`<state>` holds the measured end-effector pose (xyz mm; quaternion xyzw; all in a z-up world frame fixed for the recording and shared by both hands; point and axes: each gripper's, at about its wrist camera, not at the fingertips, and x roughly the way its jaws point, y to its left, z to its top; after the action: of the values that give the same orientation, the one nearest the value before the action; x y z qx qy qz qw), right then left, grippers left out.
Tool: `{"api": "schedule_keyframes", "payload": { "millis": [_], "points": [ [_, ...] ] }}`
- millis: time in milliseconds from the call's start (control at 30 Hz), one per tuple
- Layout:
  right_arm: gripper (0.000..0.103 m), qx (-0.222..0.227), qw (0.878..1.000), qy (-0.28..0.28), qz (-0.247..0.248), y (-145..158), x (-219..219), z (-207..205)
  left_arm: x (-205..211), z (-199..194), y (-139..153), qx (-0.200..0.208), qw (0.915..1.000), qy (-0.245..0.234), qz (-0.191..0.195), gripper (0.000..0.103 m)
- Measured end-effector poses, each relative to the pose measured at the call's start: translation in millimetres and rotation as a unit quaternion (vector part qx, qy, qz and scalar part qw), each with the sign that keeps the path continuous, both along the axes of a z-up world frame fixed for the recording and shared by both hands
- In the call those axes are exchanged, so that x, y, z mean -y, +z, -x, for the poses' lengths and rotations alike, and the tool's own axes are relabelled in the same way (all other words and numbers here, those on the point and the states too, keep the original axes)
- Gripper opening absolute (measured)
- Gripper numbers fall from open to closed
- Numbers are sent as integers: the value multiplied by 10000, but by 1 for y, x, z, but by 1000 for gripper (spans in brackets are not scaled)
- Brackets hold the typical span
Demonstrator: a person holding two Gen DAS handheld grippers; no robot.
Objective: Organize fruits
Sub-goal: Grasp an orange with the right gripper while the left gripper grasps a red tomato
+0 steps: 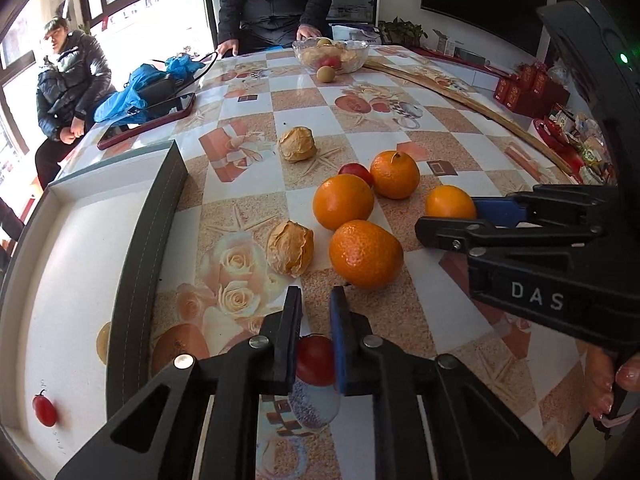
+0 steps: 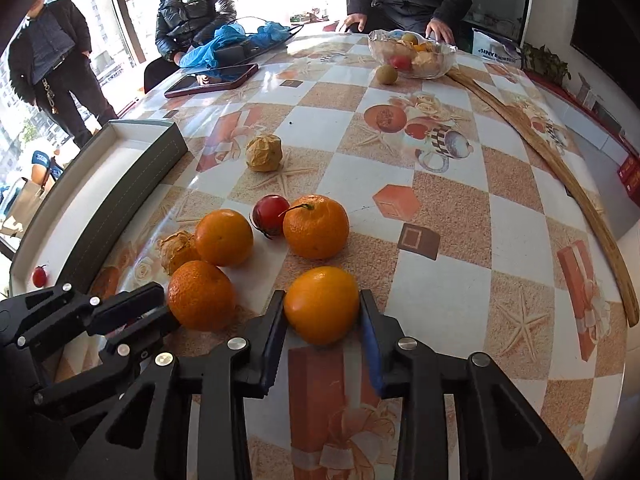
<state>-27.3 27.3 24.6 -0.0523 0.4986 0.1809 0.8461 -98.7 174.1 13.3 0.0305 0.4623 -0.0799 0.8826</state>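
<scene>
Pinching a cherry tomato [image 1: 316, 360], the left gripper [image 1: 316, 316] must squeeze gently; it's soft. The right gripper [image 2: 322, 320] clamps a smooth orange [image 2: 322, 304] across its middle, firm but roll-prone.

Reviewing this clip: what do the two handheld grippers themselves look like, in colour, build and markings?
Both are black plastic clamp-style tools with silver pivot bolts on the linkage arms. On each, the left gripper and the right gripper, one finger carries a blue pad and the other a black one. The right gripper's body bears white letters "DAS", with a green indicator light above it.
</scene>
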Motion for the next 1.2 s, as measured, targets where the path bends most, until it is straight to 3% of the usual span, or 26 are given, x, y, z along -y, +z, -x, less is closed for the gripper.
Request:
{"api": "schedule_keyframes", "payload": {
  "millis": [100, 167, 333, 533, 633, 700, 767, 800, 933, 1000, 1033, 1067, 1100, 1200],
  "points": [
    [36, -77, 9996, -121, -229, 7, 16, 5, -10, 7, 7, -77, 9989, 181, 414, 0],
    [36, -131, 9994, -125, -308, 13, 21, 6, -18, 16, 20, 8, 9974, 245, 677, 0],
    [36, -121, 9986, 69, -500, 36, 14, 9, -41, 36, 59, 387, 9943, 387, 913, 0],
    [36, -50, 9962, 513, -700, 65, -25, 12, -75, 46, 80, 424, 9945, 628, 724, 0],
    [36, 80, 9959, 572, -690, 76, -33, 14, -67, 51, 71, 344, 9958, 533, 655, 2],
    [36, 72, 9965, 468, -686, 77, -27, 15, -47, 50, 55, 154, 9970, 267, 716, 14],
    [36, 60, 9975, 369, -602, 73, -16, 19, -24, 49, 38, 57, 9981, 131, 598, 42],
    [36, 61, 9980, 315, -543, 71, -9, 21, -15, 48, 30, 69, 9985, 130, 523, 46],
    [36, -39, 9986, 32, -529, 60, 22, 29, 5, 37, 9, -105, 9983, 150, 549, 47],
    [36, -116, 9985, -72, -522, 54, 32, 29, 14, 33, 2, -167, 9990, 148, 383, 47],
    [36, -153, 9984, -100, -526, 52, 36, 29, 20, 33, 2, -73, 9997, 127, 180, 41],
    [36, -182, 9983, -124, -547, 51, 38, 28, 25, 33, 1, -20, 9999, 140, -31, 25],
    [36, -210, 9980, -145, -573, 51, 40, 27, 26, 34, 1, -11, 9999, 135, -107, 25],
    [36, -223, 9976, -100, -650, 56, 38, 26, 11, 38, 6, -162, 9991, 257, 303, 24]
  ]
}}
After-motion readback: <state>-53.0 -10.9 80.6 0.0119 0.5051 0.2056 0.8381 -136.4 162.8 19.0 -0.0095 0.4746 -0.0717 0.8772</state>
